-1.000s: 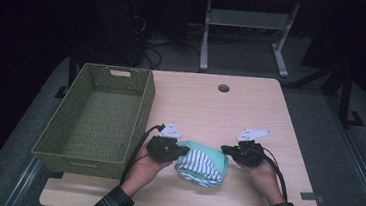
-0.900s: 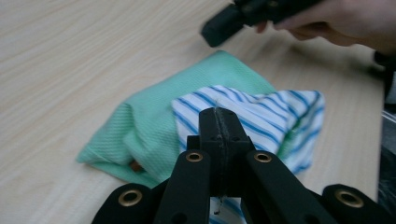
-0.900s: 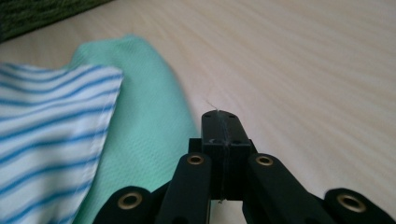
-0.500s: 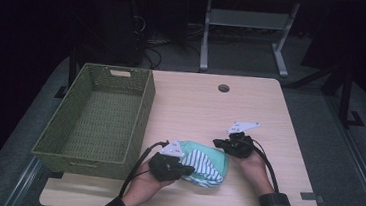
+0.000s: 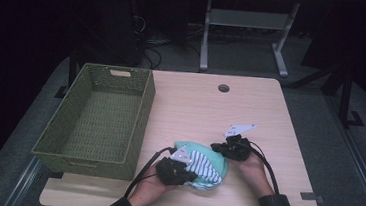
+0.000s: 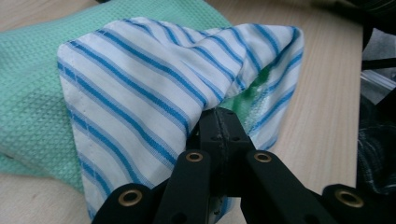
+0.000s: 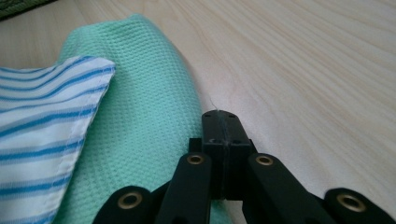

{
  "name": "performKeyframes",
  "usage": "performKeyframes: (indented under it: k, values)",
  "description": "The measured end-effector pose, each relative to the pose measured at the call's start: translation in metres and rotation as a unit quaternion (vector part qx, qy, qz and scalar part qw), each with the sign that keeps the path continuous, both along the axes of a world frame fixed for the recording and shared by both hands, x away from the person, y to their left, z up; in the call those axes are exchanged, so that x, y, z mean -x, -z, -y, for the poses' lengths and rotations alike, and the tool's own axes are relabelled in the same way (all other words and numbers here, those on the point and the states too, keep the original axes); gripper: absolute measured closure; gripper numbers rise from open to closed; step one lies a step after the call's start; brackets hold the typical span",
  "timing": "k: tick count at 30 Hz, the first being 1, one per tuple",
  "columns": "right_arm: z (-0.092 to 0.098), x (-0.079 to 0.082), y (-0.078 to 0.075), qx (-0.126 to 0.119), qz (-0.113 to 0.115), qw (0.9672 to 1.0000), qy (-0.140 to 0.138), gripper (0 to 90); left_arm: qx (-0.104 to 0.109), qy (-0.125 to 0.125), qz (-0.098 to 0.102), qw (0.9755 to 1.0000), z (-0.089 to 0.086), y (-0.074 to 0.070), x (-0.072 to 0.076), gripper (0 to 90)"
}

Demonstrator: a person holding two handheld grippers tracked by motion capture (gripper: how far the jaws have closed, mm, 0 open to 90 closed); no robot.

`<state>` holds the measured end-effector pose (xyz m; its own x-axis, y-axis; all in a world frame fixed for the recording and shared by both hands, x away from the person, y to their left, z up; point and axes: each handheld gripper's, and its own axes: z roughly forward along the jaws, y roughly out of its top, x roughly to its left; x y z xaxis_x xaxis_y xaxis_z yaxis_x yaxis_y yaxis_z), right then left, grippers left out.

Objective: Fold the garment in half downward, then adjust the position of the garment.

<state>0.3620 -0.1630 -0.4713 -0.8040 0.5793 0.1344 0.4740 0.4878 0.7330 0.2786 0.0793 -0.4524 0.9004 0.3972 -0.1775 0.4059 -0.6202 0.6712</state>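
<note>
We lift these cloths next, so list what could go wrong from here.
1. The left tongs pinch the blue-striped white cloth at a fold; the mint-green waffle-weave cloth beneath may stay behind or slide off.
2. The right tongs are closed at that green cloth's edge; a thin bite could slip.
3. The green woven basket stands close by; a hanging corner might snag its rim.

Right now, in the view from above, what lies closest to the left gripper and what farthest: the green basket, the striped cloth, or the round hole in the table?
Measured from the left gripper, near the table's front edge:
1. Striped cloth: touching it, just to its right, lying on the mint cloth.
2. Green basket: to its left.
3. Round hole: far side of the table, near the back edge.
</note>
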Motion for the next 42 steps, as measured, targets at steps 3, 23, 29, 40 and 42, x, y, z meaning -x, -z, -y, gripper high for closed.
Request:
performKeyframes:
  k: [3, 23, 29, 40, 42]
  values:
    - [0.0, 0.001, 0.001, 0.003, -0.001, 1.0, -0.006, 89.6, -0.006, -0.003, 0.004, 1.0, -0.003, 0.0, -0.001, 89.5]
    - [0.008, 0.015, -0.002, -0.005, -0.017, 0.9996, -0.023, 89.7, -0.026, -0.042, 0.027, 0.9984, -0.018, 0.001, -0.021, 89.5]
    - [0.016, 0.023, -0.005, -0.011, -0.021, 0.9995, -0.021, 89.7, -0.032, -0.045, 0.035, 0.9978, -0.018, 0.0, -0.026, 89.5]
    - [0.029, 0.045, -0.006, -0.013, -0.029, 0.9991, -0.027, 89.7, -0.025, -0.045, 0.052, 0.9973, -0.011, 0.002, -0.042, 89.4]
    - [0.032, 0.05, -0.005, -0.013, -0.033, 0.999, -0.026, 89.7, -0.023, -0.038, 0.054, 0.9975, -0.008, 0.001, -0.046, 89.4]
